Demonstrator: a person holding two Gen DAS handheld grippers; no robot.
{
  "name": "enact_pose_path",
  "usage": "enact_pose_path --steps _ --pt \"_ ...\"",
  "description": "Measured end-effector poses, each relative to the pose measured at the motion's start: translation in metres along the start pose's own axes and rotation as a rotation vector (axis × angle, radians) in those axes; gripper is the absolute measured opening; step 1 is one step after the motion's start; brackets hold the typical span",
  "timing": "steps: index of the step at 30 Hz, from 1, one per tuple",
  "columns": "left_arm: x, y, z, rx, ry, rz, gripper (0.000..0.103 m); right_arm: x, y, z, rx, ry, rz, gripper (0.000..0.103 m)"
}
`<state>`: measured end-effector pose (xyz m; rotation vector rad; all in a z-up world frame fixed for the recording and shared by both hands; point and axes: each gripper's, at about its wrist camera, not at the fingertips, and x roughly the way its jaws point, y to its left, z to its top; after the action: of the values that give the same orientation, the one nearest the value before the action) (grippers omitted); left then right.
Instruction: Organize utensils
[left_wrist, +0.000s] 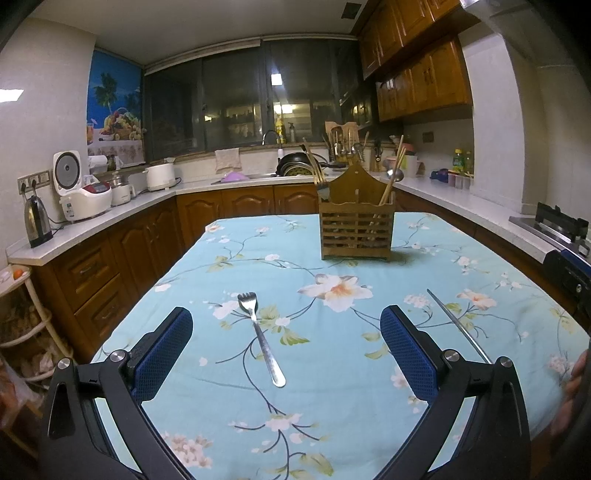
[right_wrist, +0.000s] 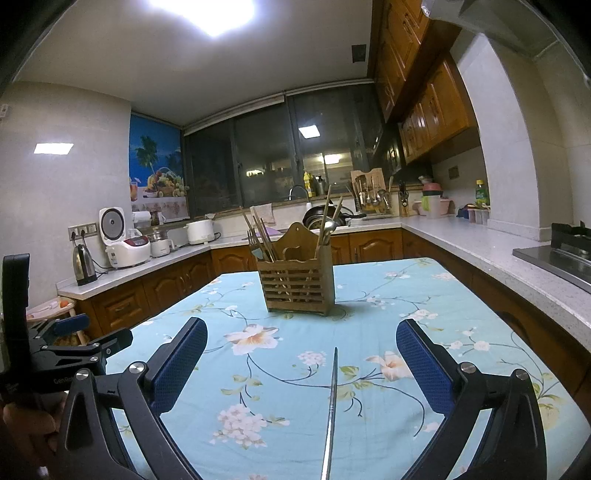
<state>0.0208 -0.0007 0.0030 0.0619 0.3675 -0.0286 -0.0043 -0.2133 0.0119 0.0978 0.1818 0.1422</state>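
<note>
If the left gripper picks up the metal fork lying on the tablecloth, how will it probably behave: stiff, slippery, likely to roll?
The fork looks like polished metal, so it is probably stiff and may slip between the pads. It lies flat on the soft tablecloth, so rolling seems unlikely, but its thin handle leaves little to grip. The left gripper is open on either side of it.

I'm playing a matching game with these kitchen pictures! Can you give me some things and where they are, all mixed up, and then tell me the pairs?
Things:
1. fork
2. metal chopstick
3. wooden holder
4. kettle

Places:
A. standing upright at the table's far end
B. on the counter, left side
C. lying between the open left gripper's fingers
D. lying between the open right gripper's fingers

Pairs: 1-C, 2-D, 3-A, 4-B
</note>
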Motion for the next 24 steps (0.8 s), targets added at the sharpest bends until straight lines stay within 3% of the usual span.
enact_pose_path --steps 24 --pt "0.0006 -0.0028 0.0023 0.001 0.005 -0.005 0.103 0.0004 0.0009 -0.0003 0.006 0.004 0.001 0.103"
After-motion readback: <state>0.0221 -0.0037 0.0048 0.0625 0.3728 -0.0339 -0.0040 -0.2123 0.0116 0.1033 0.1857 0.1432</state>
